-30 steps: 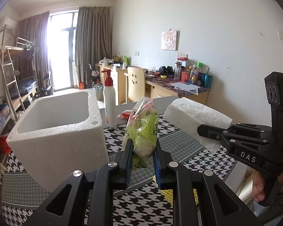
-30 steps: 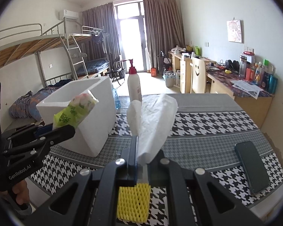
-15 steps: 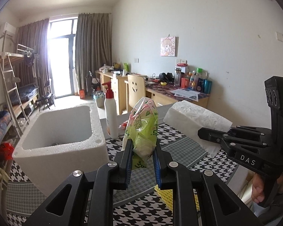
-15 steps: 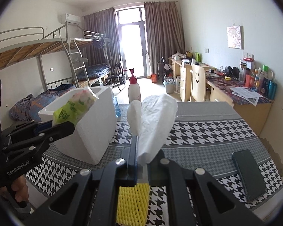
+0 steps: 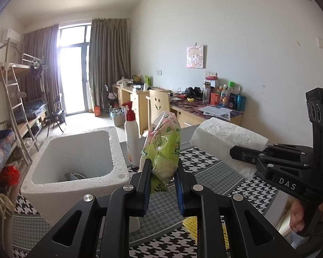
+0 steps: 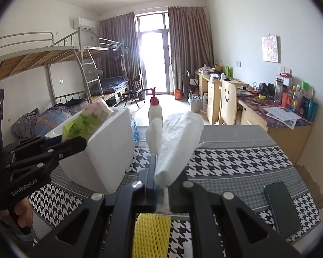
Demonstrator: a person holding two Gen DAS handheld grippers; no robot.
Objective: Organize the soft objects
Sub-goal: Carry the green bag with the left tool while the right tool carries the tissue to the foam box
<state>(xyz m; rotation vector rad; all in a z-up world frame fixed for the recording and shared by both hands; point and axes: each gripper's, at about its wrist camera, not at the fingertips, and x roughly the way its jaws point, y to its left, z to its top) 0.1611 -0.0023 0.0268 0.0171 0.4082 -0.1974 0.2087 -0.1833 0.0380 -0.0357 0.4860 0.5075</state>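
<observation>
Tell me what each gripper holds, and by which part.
Left gripper pinches the green packet by its lower end. Right gripper pinches the white tissue wad by its near end.

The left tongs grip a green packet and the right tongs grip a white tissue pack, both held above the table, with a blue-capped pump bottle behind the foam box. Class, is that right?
Not quite: the pump bottle has a red cap, not blue, as the left wrist view shows. The rest holds: left tongs grip the green packet, right tongs the white tissue pack, beside the foam box.
</observation>
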